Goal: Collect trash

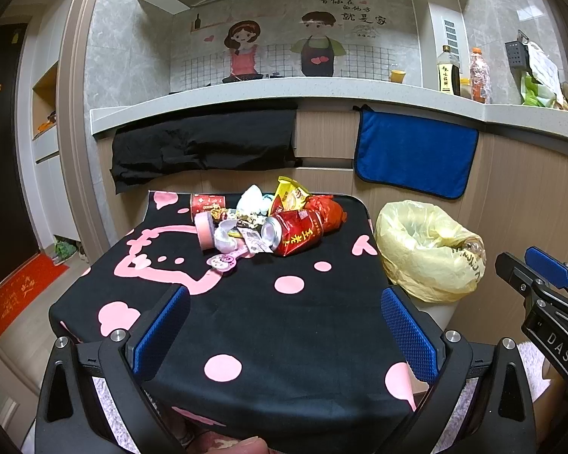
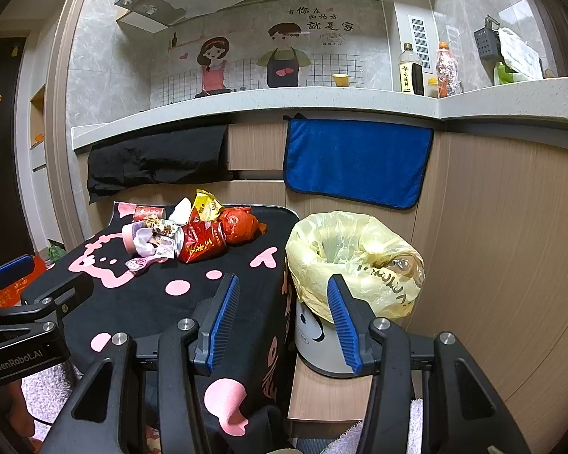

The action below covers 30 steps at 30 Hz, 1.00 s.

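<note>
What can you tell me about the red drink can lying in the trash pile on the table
The red can looks like dented metal, with yellow Chinese characters on its side. It lies on its side on the black-and-pink tablecloth, silver top facing the cameras' left. A red plastic bag touches its far end and wrappers crowd its top. Neither gripper touches it.

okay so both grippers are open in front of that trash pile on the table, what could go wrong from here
1. The red can lies on its side with its open mouth facing the near table edge; a pinch could roll it or spill leftovers.
2. The wrappers and tissue are heaped together, so lifting one may drag others off.
3. The yellow bin bag sags over the bin mouth, so drops might miss.
</note>
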### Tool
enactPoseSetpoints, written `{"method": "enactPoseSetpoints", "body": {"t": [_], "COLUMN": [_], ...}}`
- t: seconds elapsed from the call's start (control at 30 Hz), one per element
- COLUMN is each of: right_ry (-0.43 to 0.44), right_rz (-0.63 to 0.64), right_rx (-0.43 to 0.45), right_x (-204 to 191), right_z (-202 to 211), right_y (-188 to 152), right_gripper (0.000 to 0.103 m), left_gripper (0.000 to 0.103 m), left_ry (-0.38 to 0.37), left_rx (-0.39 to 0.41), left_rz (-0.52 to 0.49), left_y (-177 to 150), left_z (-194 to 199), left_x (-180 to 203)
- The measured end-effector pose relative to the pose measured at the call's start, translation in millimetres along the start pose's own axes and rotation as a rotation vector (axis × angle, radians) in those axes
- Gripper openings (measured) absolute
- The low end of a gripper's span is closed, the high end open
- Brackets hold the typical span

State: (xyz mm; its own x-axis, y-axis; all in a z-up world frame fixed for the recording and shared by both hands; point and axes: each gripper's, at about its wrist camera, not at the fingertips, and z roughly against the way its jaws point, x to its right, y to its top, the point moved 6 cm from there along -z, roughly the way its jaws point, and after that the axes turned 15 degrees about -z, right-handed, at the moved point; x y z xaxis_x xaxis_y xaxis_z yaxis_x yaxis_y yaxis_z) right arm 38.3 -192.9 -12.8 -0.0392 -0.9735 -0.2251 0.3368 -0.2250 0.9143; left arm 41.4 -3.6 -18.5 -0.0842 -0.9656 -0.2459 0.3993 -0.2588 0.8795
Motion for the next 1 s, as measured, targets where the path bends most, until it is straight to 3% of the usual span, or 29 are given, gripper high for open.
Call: {"method": "enactPoseSetpoints", "body": {"t": [0.37, 0.57, 0.73, 1.0], "right_ry": [-0.006, -0.004, 0.01, 0.019], "right_rz": [0.002, 0.012, 0.03, 0.063], "right_rx": [-0.003, -0.023, -0.046, -0.075], "right_x": [2, -2, -18, -61], "right_z": [-3, -29, -61, -135], "right_y": [-1, 6, 18, 44], "right_gripper": [0.047, 0.047, 0.047, 0.047], "left_gripper": [0.1, 0.1, 0.1, 0.101], "left_ry": [0.006, 0.026, 0.036, 0.043], "left_rx": [-0.002, -0.004, -0.015, -0.063], "left_rz": [-0.001, 0.0, -0.002, 0.049], "left_y": [3, 12, 23, 37], "left_z": [1, -17, -51, -135], "left_x": [-1, -19, -48, -129]}}
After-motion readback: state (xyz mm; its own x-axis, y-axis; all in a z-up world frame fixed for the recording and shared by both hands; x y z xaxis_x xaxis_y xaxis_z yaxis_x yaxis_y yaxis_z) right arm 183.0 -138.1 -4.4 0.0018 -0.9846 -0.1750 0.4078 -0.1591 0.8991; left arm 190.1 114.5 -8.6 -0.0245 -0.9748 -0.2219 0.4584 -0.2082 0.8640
